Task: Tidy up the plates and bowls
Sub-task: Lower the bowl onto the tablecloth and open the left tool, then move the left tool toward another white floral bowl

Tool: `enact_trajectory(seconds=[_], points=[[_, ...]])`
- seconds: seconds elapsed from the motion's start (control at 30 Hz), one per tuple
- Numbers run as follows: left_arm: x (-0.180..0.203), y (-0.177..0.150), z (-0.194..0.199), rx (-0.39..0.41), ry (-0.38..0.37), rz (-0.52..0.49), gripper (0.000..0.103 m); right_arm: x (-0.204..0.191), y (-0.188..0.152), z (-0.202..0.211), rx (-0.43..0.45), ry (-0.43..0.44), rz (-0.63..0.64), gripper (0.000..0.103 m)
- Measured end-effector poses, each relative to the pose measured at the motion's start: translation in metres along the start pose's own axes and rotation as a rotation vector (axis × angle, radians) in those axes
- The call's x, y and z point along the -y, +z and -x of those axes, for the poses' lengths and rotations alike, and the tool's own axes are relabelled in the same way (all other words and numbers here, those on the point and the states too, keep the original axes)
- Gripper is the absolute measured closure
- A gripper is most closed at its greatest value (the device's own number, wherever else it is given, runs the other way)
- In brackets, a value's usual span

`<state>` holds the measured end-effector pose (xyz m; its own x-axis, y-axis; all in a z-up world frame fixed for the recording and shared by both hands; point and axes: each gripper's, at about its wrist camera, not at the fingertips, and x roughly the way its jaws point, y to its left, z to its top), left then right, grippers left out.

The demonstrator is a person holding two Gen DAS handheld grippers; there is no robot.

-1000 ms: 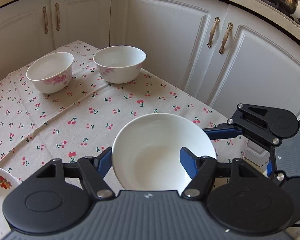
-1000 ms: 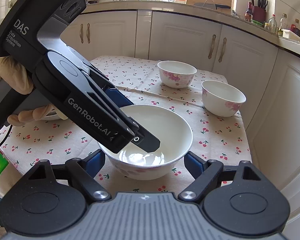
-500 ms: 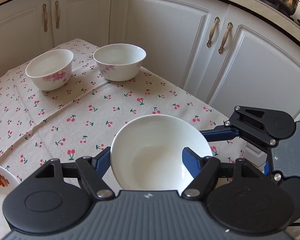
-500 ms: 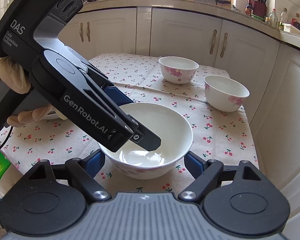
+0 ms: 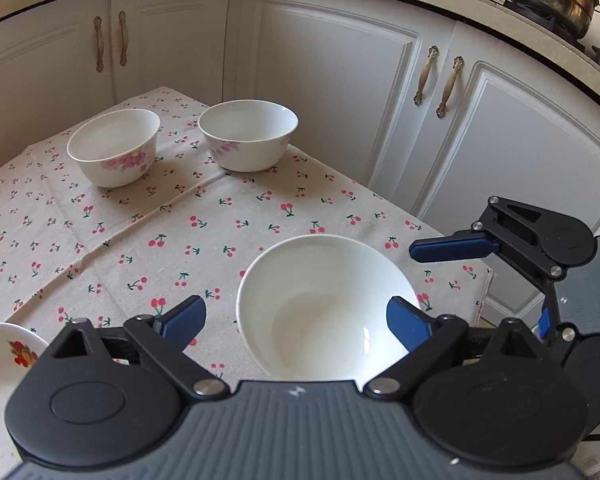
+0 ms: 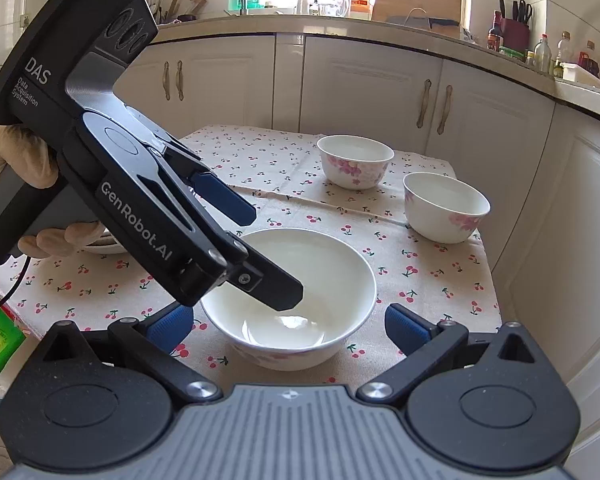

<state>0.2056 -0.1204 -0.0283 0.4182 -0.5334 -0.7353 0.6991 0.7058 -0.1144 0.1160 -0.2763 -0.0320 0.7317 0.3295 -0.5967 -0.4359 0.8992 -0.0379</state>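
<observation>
Left wrist view, left to right: a fruit-printed plate [image 5: 4, 360] is cut off by the frame edge. Left gripper [image 5: 296, 320] is spread wide, one finger [image 5: 182, 320] outside the nearest bowl [image 5: 328, 312], the other over its inside; contact cannot be told, nothing clamped. Bowl sits on the cherry-print tablecloth [image 5: 140, 240] near the table's front edge; its base is hidden behind the gripper body. Two floral bowls [image 5: 114, 146] [image 5: 248, 134] stand well apart at the back. Right gripper [image 6: 286, 328] is wide open, flanking the bowl [image 6: 296, 300] without touching.
</observation>
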Motion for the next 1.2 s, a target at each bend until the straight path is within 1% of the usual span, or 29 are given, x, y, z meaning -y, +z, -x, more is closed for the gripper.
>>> enact_trajectory(seconds=[0.13,0.2,0.23,0.27,0.33,0.4,0.47,0.6,0.63,0.7,0.77,0.87,1.0,1.1,1.2], points=[[-0.002,0.001,0.010,0.020,0.032,0.007,0.005,-0.001,0.002,0.007,0.016,-0.021,0.010,0.000],[-0.004,0.001,0.018,0.064,0.037,0.018,0.001,0.000,0.002,0.011,0.027,-0.031,0.007,0.000],[-0.004,0.000,0.022,0.089,0.058,0.014,0.000,0.001,0.002,0.013,0.033,-0.032,0.003,0.000],[-0.003,0.000,0.026,0.114,0.078,0.003,0.001,0.002,0.002,0.015,0.040,-0.036,-0.001,0.000],[-0.001,-0.003,0.033,0.155,0.085,-0.045,0.001,0.004,0.002,0.019,0.051,-0.042,-0.009,0.000],[-0.001,-0.004,0.036,0.149,0.069,-0.061,0.001,0.005,0.002,0.021,0.059,-0.046,-0.013,0.000],[-0.002,-0.004,0.038,0.127,0.016,-0.052,0.001,0.007,0.004,0.022,0.068,-0.056,-0.005,0.000],[0.003,-0.002,0.039,0.085,-0.001,-0.081,0.001,0.013,0.006,0.025,0.087,-0.087,0.016,0.000],[0.004,0.000,0.038,0.071,0.006,-0.088,0.001,0.016,0.007,0.027,0.093,-0.096,0.017,0.000],[0.003,0.003,0.036,0.065,0.031,-0.077,0.001,0.022,0.008,0.029,0.103,-0.107,0.017,0.000],[0.000,0.008,0.034,0.063,0.040,-0.059,0.001,0.029,0.009,0.030,0.111,-0.123,0.021,0.000],[-0.004,0.020,0.030,0.072,0.082,-0.044,0.001,0.039,0.009,0.029,0.111,-0.144,0.027,0.000],[-0.008,0.041,0.024,0.107,0.108,-0.044,0.001,0.054,0.009,0.023,0.103,-0.159,0.030,0.000],[-0.008,0.057,0.016,0.133,0.108,-0.060,0.001,0.067,0.009,0.016,0.097,-0.159,0.026,0.000],[-0.010,0.073,0.005,0.136,0.079,-0.038,0.001,0.079,0.010,0.008,0.094,-0.164,0.024,0.000]])
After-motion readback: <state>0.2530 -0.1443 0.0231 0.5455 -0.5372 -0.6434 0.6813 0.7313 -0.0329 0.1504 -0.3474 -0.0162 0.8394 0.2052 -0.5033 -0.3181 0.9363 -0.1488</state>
